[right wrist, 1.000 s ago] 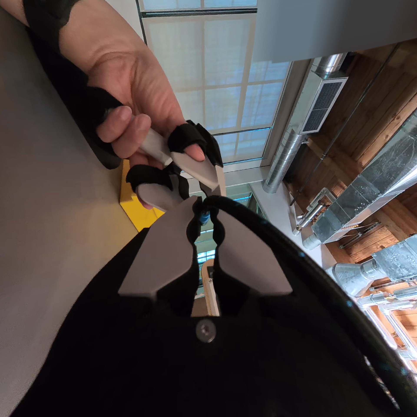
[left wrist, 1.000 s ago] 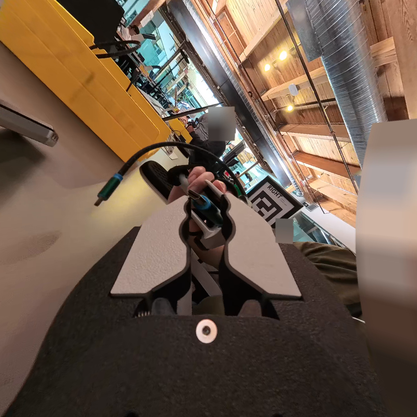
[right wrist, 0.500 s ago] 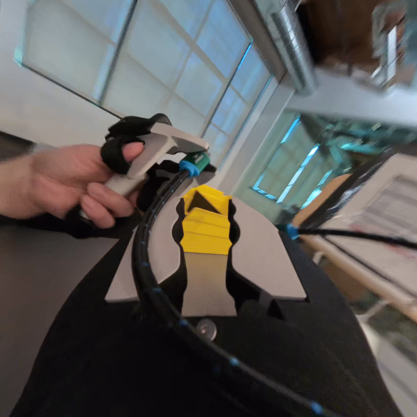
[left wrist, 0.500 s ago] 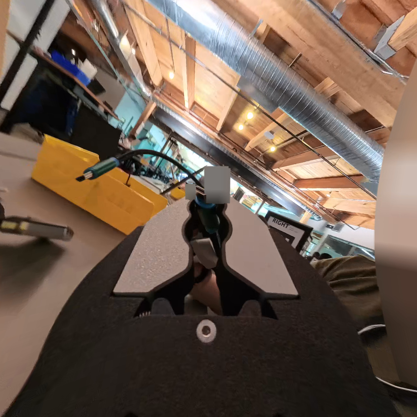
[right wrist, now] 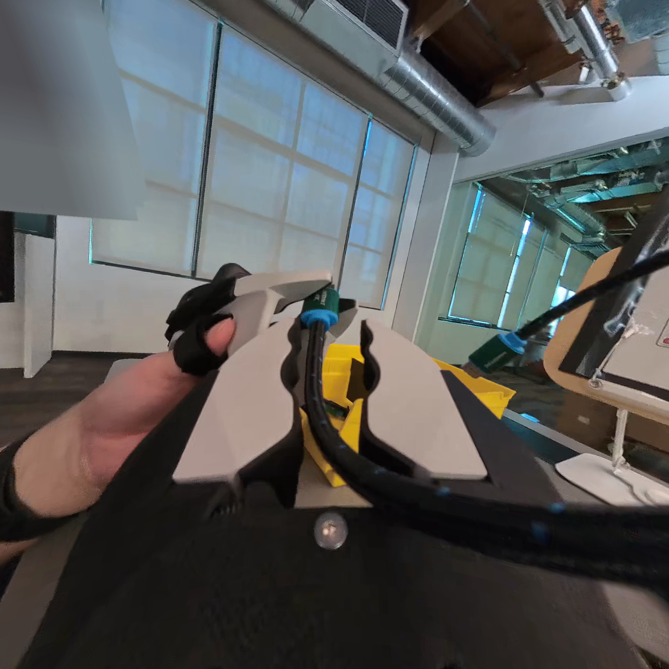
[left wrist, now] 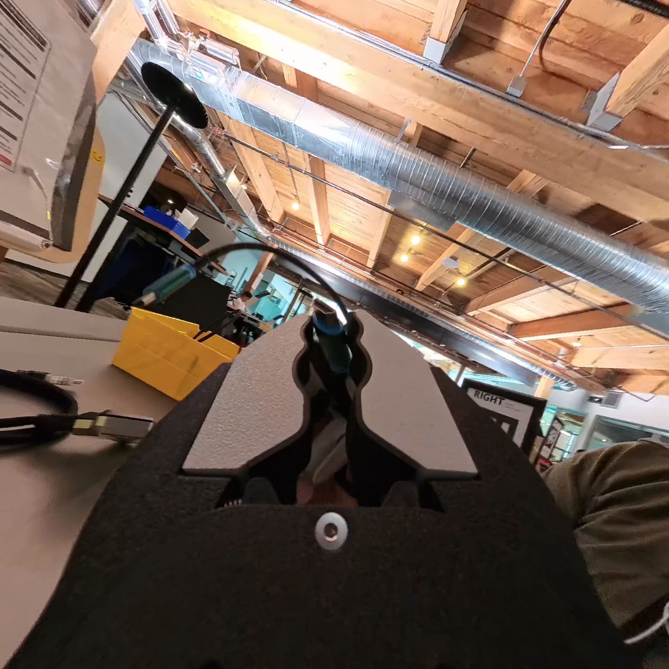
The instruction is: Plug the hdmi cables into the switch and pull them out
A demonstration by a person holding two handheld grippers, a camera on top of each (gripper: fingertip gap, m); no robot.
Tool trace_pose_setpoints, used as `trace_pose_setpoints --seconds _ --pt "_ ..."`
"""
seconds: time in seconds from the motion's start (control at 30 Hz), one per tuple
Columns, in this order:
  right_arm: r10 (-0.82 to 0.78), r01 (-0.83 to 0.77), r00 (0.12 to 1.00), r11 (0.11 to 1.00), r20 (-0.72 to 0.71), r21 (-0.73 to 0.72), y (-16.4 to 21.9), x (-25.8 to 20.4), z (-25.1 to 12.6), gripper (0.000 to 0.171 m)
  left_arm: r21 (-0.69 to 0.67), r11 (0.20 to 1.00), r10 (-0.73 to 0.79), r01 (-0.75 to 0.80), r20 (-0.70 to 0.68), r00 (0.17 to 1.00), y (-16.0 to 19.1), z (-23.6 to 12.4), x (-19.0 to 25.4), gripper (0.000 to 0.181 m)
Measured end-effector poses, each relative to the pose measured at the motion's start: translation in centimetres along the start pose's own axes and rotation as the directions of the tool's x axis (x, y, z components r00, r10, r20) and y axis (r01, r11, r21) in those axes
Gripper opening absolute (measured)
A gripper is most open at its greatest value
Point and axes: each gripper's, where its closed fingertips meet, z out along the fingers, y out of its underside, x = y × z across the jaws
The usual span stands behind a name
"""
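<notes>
Let go with the right tool (right wrist: 327,325): jaws stood apart and empty, where a second earlier had pinched the thick black braided HDMI cable (right wrist: 315,391). Left that cable lying loose through the gap, not gripped.

Just beyond, took over with the left tool (left wrist: 330,322), carried in a bare hand with black finger straps (right wrist: 108,434). Clenched it on the cable's dark green metal plug with a blue collar (right wrist: 320,304), tip pointing up and away. Looked like a finished hand-over, with the plug now placed for insertion by the left side alone.

Farther out, swung free in the air another green plug (left wrist: 170,286), seemingly the same cable's far end, touching nothing. Lower left, rested on the beige tabletop (left wrist: 54,506) a second black cable with a silver plug (left wrist: 112,427), unplugged. Behind it, sat a yellow plastic bin (left wrist: 163,362).

Showed no switch in either view, so could not tell where the ports lay; needed finding before any plugging in. Risked a snag from the loop draped through the open right jaws.
</notes>
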Motion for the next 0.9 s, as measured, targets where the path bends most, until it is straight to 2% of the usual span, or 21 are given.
trace_pose_setpoints --seconds 0.1,0.2,0.27,0.33,0.4,0.5,0.6,0.9 --pt "-0.068 0.07 0.996 0.997 0.059 -0.035 0.4 -0.4 0.4 0.021 0.0 1.0 0.02 -0.02 0.03 0.999 -0.2 -0.2 -0.4 0.017" --pt "-0.107 0.111 0.988 0.993 0.11 -0.03 0.0 -0.6 0.4 0.025 -0.051 0.999 0.01 -0.008 0.046 0.999 0.6 -0.1 -0.8 0.017" --pt "-0.098 0.104 0.987 0.994 0.126 -0.038 -0.2 -0.2 0.4 0.019 -0.077 0.997 0.013 -0.008 0.056 0.998 1.2 0.1 -1.0 0.016" --pt "-0.18 0.189 0.973 0.98 0.145 -0.055 0.0 -0.1 0.4 0.018 -0.079 0.997 0.005 0.0 0.066 0.998 1.3 0.2 -1.1 0.016" --pt "-0.298 0.311 0.938 0.949 0.175 -0.051 0.1 -0.3 0.3 0.02 -0.084 0.996 -0.016 0.021 0.06 0.998 1.3 0.1 -1.2 0.016" --pt "-0.382 0.413 0.895 0.905 0.23 -0.105 1.1 -0.6 0.3 0.03 -0.072 0.997 -0.025 0.03 0.07 0.997 1.1 0.0 -1.4 0.016" --pt "-0.38 0.412 0.9 0.903 0.214 -0.125 1.4 0.1 0.2 0.021 -0.085 0.996 -0.019 0.027 0.087 0.996 1.4 0.0 -1.7 0.016" --pt "-0.36 0.378 0.921 0.918 0.149 -0.12 1.8 0.4 0.0 0.021 -0.095 0.995 0.017 -0.005 0.127 0.992 1.7 0.1 -2.1 0.017"
